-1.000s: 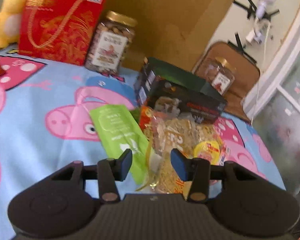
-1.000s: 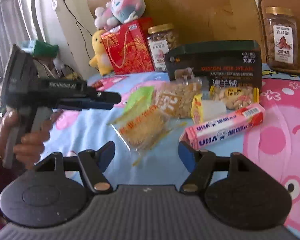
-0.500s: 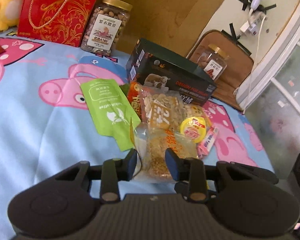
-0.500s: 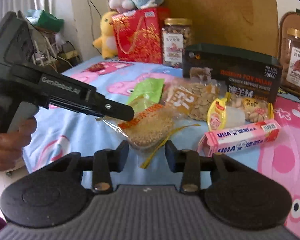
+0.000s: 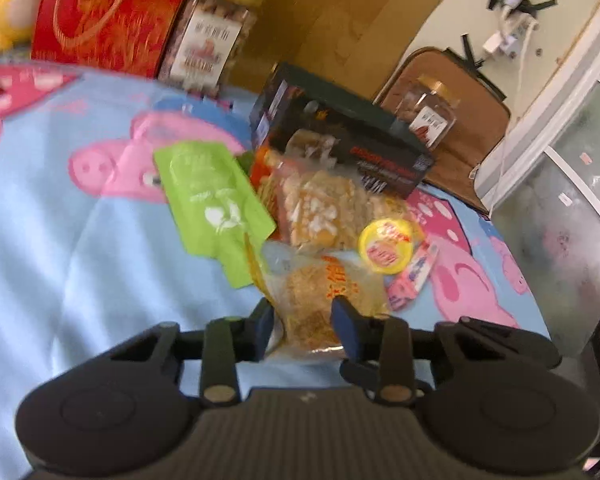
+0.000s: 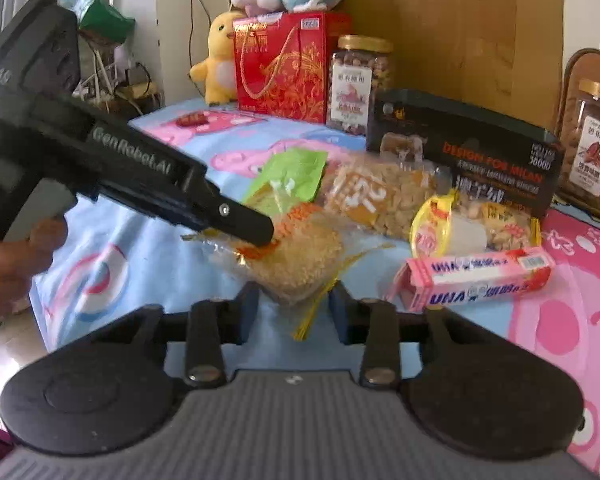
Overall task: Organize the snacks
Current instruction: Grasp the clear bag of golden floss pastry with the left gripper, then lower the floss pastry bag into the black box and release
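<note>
The clear packet of golden crumbs [image 6: 296, 256] lies on the cartoon-print bedspread [image 6: 148, 280], nearest of the pile in front of the dark box [image 6: 464, 156]. Both tools are on it. The left tool [image 5: 302, 326] is closing with the packet's near end between its pads; contact looks likely, not certain. The right tool [image 6: 294, 306] is closing around the packet's lower corner, apparently not yet pressing.

Judged step: securing the packet for relocation. Next move calls for a firm pinch on the film without crushing the contents.

Only the right view shows the person's hand [image 6: 8, 264] and the pink box [image 6: 476, 276] lettering; only the left shows the yellow lid [image 5: 386, 250] face-on.
</note>
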The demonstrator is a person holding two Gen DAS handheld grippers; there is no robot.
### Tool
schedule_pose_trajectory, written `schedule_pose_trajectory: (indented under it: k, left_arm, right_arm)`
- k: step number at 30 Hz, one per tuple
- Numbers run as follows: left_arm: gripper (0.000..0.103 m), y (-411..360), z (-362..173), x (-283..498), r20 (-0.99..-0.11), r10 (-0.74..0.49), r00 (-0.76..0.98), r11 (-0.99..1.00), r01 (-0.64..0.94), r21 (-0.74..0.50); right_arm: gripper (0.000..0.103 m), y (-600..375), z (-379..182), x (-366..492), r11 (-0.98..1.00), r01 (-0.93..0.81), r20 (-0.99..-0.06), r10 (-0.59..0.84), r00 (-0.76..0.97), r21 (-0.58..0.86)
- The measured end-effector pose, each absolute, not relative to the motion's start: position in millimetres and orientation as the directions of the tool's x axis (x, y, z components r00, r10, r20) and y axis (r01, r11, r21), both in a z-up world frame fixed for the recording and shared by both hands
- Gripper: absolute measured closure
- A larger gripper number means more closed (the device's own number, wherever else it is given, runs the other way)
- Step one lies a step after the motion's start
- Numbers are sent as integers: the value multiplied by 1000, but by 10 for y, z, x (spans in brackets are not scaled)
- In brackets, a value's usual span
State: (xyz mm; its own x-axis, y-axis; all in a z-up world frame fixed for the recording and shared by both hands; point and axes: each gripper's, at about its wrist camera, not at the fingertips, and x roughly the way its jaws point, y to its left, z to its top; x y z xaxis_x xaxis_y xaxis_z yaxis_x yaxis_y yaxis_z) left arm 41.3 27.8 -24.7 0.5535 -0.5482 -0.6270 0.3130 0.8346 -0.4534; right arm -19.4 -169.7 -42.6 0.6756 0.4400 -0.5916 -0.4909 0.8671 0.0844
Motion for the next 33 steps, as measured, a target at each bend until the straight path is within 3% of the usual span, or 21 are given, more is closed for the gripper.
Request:
schedule_pose_trajectory:
  k: [6,11,15,20,22,24,26,30,33]
  left_arm:
    - [71,182,376,589,-523,-582,622,811,396,-431]
    - [70,-205,672,1200,-454,-599,660,797,437,-417]
    - [70,-494,628,1764,-463,-583,668,809,425,-407]
    - [70,-673,343,2221,-545,-529,650,847,361,-391]
    - [63,-688,249,2292,-573,-495,653,868,341,-361]
    - [61,-666,219,2293,-578,-482,659,876,341,-342]
    - [60,-592,282,2199,-554,-499,667,866,358,-348]
    - [48,-165,510,1845,-446,-523,726,845,375,-380]
    - [47,223,464,1624,-455,-463,761,875,309,-373]
  right_arm:
    - [67,-1824,36,-160,858,-510,-471,473,745,55]
    - [67,-2058,320,292,891,-453,-391,408,825,-24]
    - [67,-2308,368,868,911,-413,-416,372,830,-9]
    - [67,-2457,137,1501,918,-388,-510,375,774,85]
    - [63,-2445,27,1611,921,-377,-543,366,756,97]
    - [56,-2472,-12,1630,932,-348,-537,344,770,98]
    - [56,-2538,-5,1577,937,-331,-512,341,788,114]
    - [56,-2681,112,1309,935,-318,-445,355,822,159]
    - [55,-2700,143,1136,894,-385,-425,448,786,231]
